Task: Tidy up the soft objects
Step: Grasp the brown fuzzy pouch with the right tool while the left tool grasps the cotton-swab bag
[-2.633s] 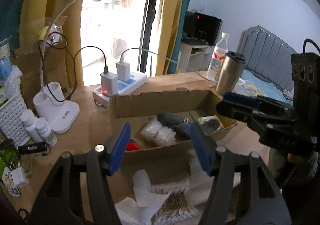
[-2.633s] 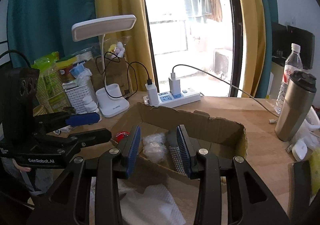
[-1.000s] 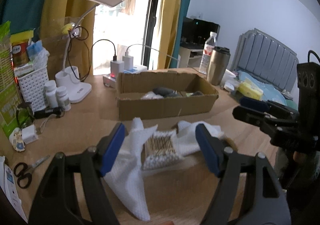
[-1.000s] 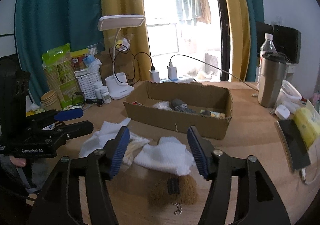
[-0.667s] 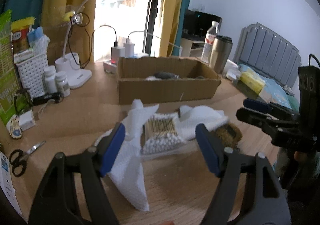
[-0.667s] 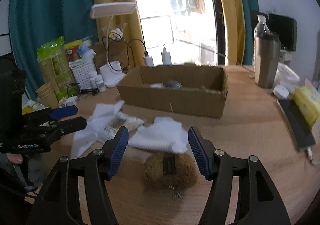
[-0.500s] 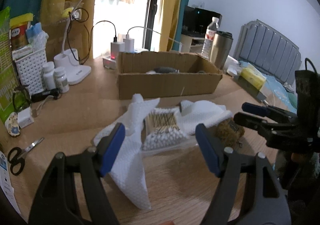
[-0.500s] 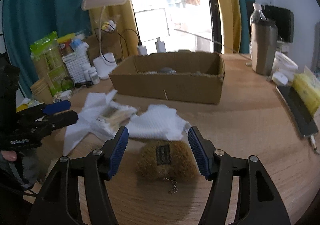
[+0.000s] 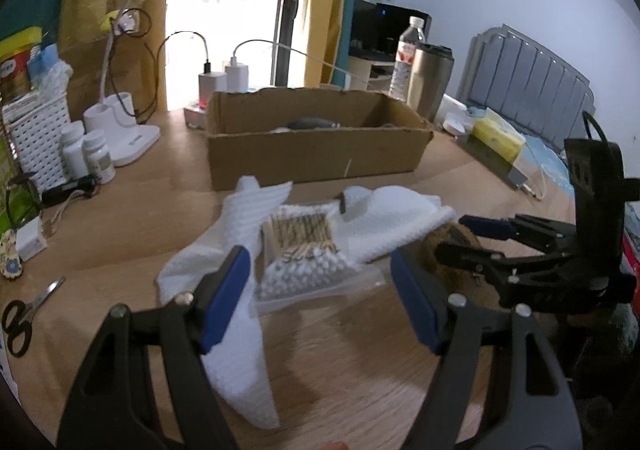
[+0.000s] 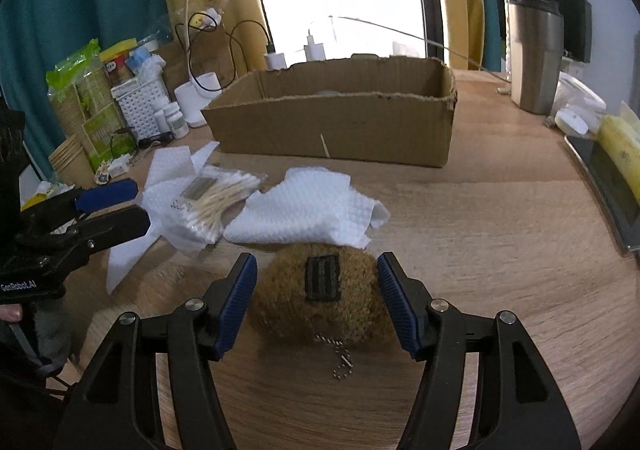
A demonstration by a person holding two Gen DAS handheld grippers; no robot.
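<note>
Wooden desk (image 10: 500, 218) by a bright window, cluttered along its far edge. Largest on it is an open cardboard box (image 10: 340, 122), the landmark for everything else. Inside, a dark grey item and something pale show over the rim; the view is too low to say what they are, though they are probably soft things already put away.

In front of the box, loose on the desk, lie two white cloths: one (image 10: 308, 210) straight ahead, one (image 9: 236, 282) further left. Between them is a clear packet of cotton swabs (image 9: 304, 254). Nearer than the cloths sits a brown fuzzy plush (image 10: 320, 302) with a dark label and a small chain.

Right gripper (image 10: 318, 302) has its blue pads on either side of the plush, open, close to its fur but not pressing. Left gripper (image 9: 320, 298) is open too, empty, poised above the swabs.

The task looks partly done: some items are boxed, while the plush, both cloths and the swabs remain outside. The plush seems next.
</note>
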